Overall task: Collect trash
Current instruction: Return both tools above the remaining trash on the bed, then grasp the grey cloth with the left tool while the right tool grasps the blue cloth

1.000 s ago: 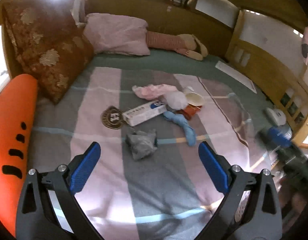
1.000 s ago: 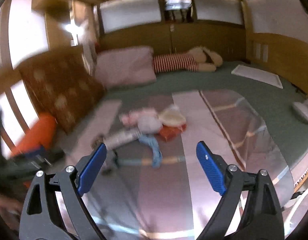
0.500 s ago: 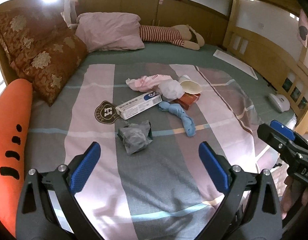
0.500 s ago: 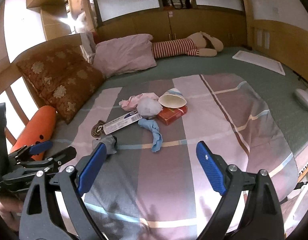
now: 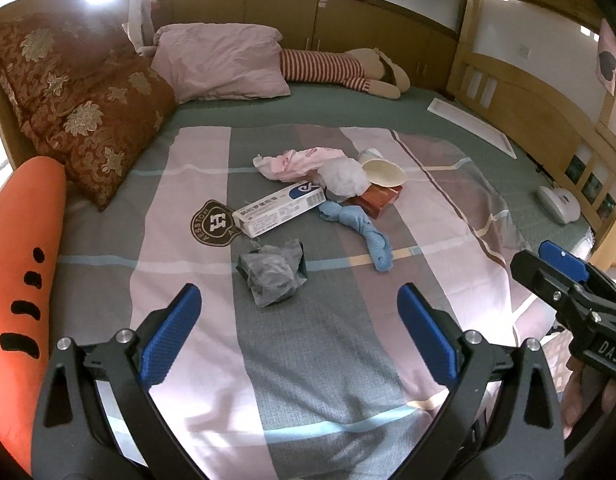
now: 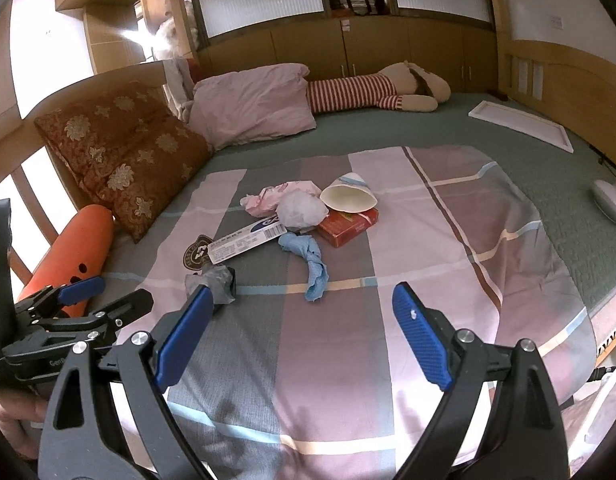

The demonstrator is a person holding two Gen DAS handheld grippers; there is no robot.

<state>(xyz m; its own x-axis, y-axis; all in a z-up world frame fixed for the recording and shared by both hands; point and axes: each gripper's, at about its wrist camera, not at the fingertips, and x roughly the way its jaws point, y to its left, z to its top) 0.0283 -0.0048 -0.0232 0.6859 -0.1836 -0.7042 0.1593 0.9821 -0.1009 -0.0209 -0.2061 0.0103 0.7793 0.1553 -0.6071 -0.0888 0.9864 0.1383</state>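
Trash lies in a loose pile on the striped blanket (image 5: 316, 360) in the middle of the bed. It includes a crumpled grey bag (image 5: 271, 274) (image 6: 214, 281), a long white box (image 5: 279, 210) (image 6: 247, 239), a twisted blue rag (image 5: 362, 234) (image 6: 310, 258), a red box (image 5: 378, 199) (image 6: 348, 226), a paper cup (image 5: 382, 172) (image 6: 348, 196), a white wad (image 5: 344, 176) (image 6: 302, 210) and pink wrapping (image 5: 296, 163) (image 6: 276, 196). My left gripper (image 5: 299, 338) is open and empty, just short of the grey bag. My right gripper (image 6: 302, 336) is open and empty, short of the blue rag.
An orange carrot-shaped cushion (image 5: 20, 264) lies at the left bed edge. Brown patterned pillows (image 5: 84, 100), a pink pillow (image 5: 224, 64) and a striped plush toy (image 5: 340, 70) lie at the back. A white device (image 5: 558, 204) and a white frame (image 5: 472, 128) lie at the right.
Both views steadied and pulled back slightly from the bed. The right gripper came into the left wrist view at the right. Both grippers stayed open; no trash moved.
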